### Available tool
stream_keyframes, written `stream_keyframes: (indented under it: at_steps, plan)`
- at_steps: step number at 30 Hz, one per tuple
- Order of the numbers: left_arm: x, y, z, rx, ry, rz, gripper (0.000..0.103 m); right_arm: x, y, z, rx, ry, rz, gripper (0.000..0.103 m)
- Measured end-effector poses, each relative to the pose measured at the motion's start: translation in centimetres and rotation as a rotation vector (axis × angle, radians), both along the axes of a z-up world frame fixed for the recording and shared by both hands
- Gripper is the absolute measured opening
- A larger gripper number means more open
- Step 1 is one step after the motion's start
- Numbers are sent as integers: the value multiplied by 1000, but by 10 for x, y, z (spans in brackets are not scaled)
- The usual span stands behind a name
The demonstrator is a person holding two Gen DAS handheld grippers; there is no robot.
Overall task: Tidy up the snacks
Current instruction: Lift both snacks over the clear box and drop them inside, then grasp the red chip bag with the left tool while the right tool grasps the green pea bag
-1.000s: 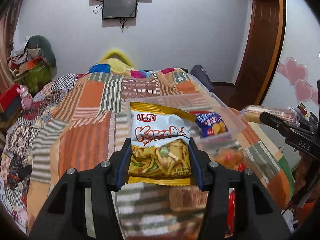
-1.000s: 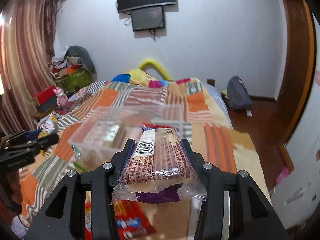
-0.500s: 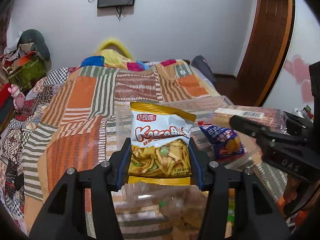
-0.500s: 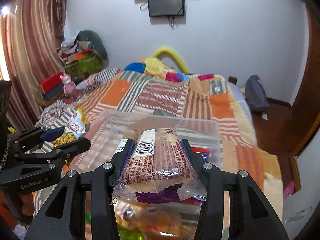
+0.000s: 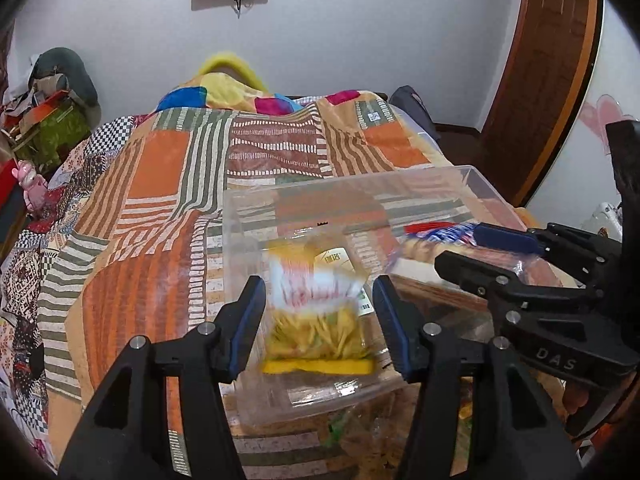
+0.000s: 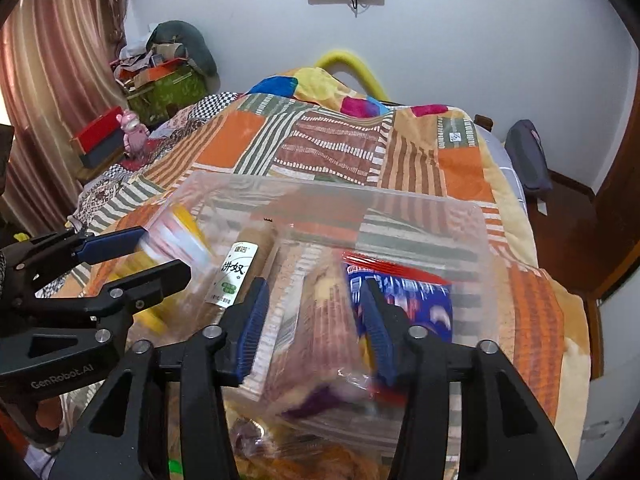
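A clear plastic bin point(image 5: 472, 178) point(image 6: 472, 216) sits on the patchwork bed. My left gripper point(image 5: 319, 320) is open above the bin's left part; the yellow chips bag point(image 5: 316, 320) is blurred between and below the jaws, falling free into the bin. My right gripper point(image 6: 314, 320) is open above the bin's right part; the wrapped brown cake point(image 6: 324, 320) is blurred between the jaws, dropping in. A blue snack bag point(image 6: 404, 300) and a brown packet with a white label point(image 6: 236, 276) lie in the bin. Each gripper shows in the other's view.
The patchwork quilt point(image 5: 152, 184) covers the bed around the bin. More snack bags point(image 6: 320, 460) lie on the quilt in front of the bin. A pink toy point(image 6: 134, 132) and red boxes stand at far left. A dark bag point(image 6: 528, 160) lies on the floor at right.
Both grippers moved lower over the bin and opened. The chips bag left the left gripper and the cake left the right gripper; both are falling into the bin.
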State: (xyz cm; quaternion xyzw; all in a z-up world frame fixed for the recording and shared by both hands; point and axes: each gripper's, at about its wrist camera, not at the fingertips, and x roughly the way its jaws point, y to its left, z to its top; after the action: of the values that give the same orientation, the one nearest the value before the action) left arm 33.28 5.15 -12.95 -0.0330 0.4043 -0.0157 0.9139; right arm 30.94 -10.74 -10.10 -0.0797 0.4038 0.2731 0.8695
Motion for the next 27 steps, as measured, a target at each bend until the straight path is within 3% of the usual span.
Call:
stream_keyframes:
  at_steps: [2, 8, 16, 21, 27]
  plan:
    - [-4, -1, 5, 8, -13, 0, 58, -3, -4, 6, 8, -18, -10, 59]
    - [-35, -2, 33, 3, -82, -5, 61, -24, -17, 36, 13, -116, -13, 59]
    - [-103, -4, 60, 23, -143, -29, 68, -82, -50, 68, 73, -202, -7, 60]
    - [-144, -6, 52, 7, -120, -40, 69, -119, -71, 60, 83, -202, -23, 62]
    - [-185, -18, 27, 22, -61, -56, 69, -156, -81, 27, 46, -147, -48, 62]
